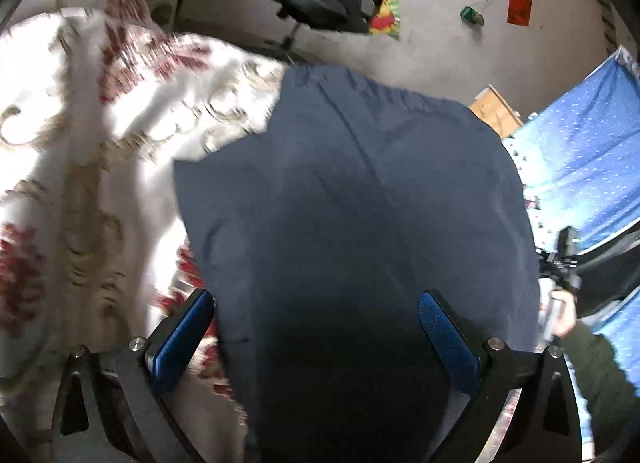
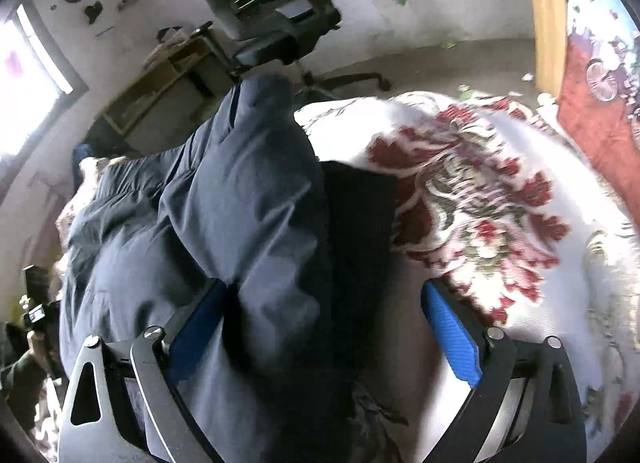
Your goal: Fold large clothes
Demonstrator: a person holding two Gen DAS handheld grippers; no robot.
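Left gripper point(image 1: 316, 317): my jaws stand wide apart, released, pads clear of the cloth; the trousers point(image 1: 352, 199) lie between and beyond them, untouched as far as the left wrist view shows. Right gripper point(image 2: 324, 311): jaws likewise spread and gripping nothing, though a raised fold of the trousers point(image 2: 248, 191) sits between them, against or just beside the left pad point(image 2: 202, 311); I cannot tell whether it touches. I judge both grippers are angled down over the garment so as to take a fresh hold on its near edge for the next fold.

The trousers are dark navy, thin and slightly creased, spread on the bed's floral cover point(image 1: 80, 167). In the left wrist view they look fairly flat, broad, with a seam running lengthwise and a gathered far edge near the bed's end. In the right wrist view one part is doubled over into a puffed ridge, a darker layer showing beside it, so the fold seems partly made but not yet smoothed.

Beyond the bed: an office chair point(image 2: 264, 11) on the floor.
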